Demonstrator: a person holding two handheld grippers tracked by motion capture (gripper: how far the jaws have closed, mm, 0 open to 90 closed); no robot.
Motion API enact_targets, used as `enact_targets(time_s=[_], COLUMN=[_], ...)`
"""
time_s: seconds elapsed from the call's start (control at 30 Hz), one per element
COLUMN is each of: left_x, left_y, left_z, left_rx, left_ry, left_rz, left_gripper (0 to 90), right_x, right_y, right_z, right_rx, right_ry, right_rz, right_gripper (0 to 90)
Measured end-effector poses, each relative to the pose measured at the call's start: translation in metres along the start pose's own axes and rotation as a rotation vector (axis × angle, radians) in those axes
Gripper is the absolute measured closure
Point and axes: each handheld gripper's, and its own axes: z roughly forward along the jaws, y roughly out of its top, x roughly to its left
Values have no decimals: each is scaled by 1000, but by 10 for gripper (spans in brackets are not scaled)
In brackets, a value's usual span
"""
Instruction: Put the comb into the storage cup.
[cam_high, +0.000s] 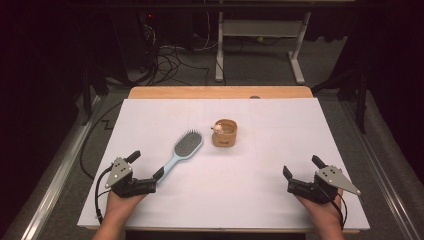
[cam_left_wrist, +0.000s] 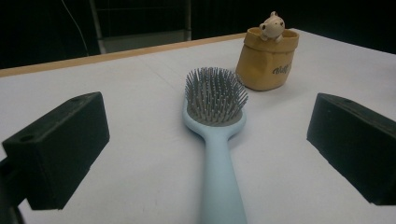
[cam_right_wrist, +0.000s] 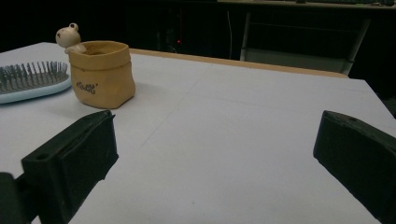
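The light blue hairbrush (cam_high: 182, 151) lies flat on the white table cover (cam_high: 260, 165), bristles up, its head pointing away from me and toward the right, its handle running back toward my left gripper (cam_high: 146, 166). In my left gripper view the handle (cam_left_wrist: 219, 182) comes straight down the middle between my two black jaws, which stand wide apart on either side of it without touching it; I hold nothing there. Just beyond the brush head, to its right, sits a small tan pot shaped like a sack (cam_high: 224, 133), upright, with a little pale animal figure (cam_left_wrist: 272, 25) peeking over its rim; brush and pot are near each other but apart. My right gripper (cam_high: 301, 170) rests low over the near right part of the table, well away from both things, with its jaws spread wide and bare cover between them. In my right gripper view the pot (cam_right_wrist: 102, 74) stands off to the left with the brush head (cam_right_wrist: 32, 80) behind it. Both my hands (cam_high: 120, 202) come in from the near edge of the table.
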Motion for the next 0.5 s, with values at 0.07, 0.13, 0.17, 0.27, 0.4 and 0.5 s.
enact_targets(time_s=[0.07, 0.13, 0.17, 0.27, 0.4, 0.5], left_x=[0, 1, 1, 1, 1, 1], left_y=[0, 0, 0, 0, 0, 0], left_z=[0, 0, 0, 1, 0, -1], left_rx=[2, -1, -2, -1, -5, -9], left_ry=[-1, -2, -2, -1, 5, 11], left_rz=[-2, -5, -3, -2, 1, 4], left_gripper=[0, 0, 0, 0, 0, 0], right_x=[0, -1, -1, -1, 0, 0], right_y=[0, 0, 0, 0, 1, 1], right_z=[0, 1, 1, 1, 1, 1], right_rx=[-2, 2, 2, -3, -7, -7], right_ry=[1, 1, 1, 0, -2, -5], right_rz=[5, 2, 2, 1, -5, -8], right_gripper=[3, 3, 3, 4, 4, 4])
